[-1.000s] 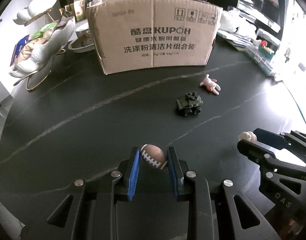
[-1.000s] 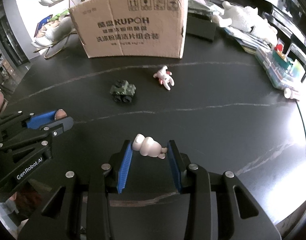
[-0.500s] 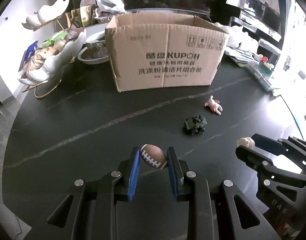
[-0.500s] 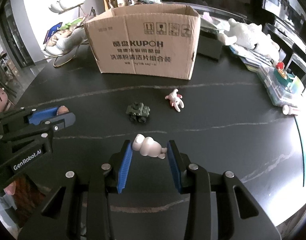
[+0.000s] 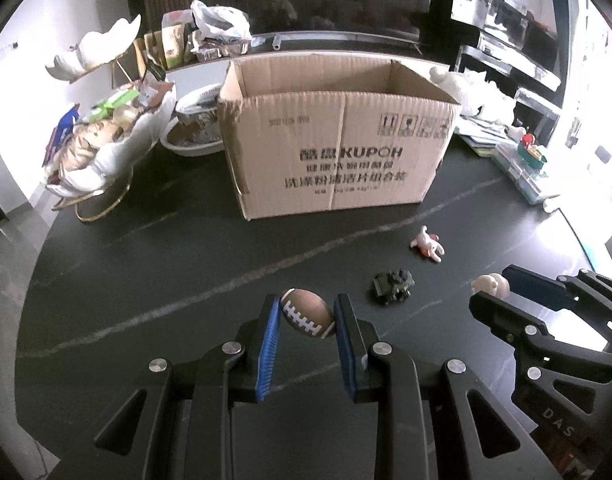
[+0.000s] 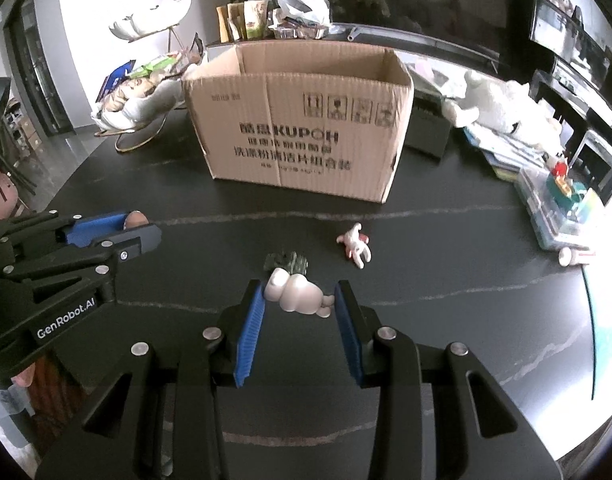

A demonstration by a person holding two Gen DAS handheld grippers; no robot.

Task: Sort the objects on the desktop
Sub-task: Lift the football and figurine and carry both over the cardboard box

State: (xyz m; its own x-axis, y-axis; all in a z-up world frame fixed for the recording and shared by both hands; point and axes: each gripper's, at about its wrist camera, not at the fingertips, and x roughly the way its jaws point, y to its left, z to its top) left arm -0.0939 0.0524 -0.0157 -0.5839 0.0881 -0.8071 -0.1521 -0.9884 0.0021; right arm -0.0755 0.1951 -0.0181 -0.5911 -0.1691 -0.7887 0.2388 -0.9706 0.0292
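My left gripper (image 5: 307, 312) is shut on a small brown toy football (image 5: 307, 313) and holds it above the dark table. My right gripper (image 6: 298, 295) is shut on a white puffy figurine (image 6: 296, 293), also lifted; it shows in the left wrist view (image 5: 490, 285) too. An open cardboard box (image 5: 337, 148) stands at the far middle, also in the right wrist view (image 6: 302, 128). A green toy tank (image 5: 393, 286) and a small white-and-pink bunny toy (image 5: 427, 243) lie on the table between the grippers and the box.
A white shell-shaped stand with snacks (image 5: 106, 148) and a bowl (image 5: 194, 136) sit at the far left. A white plush (image 6: 501, 108), books and a clear case with toys (image 6: 561, 200) line the right edge. The table rim (image 6: 585, 320) curves at the right.
Both grippers have risen and pulled back with their toys; the box's open top now shows and the tank and bunny look farther below.
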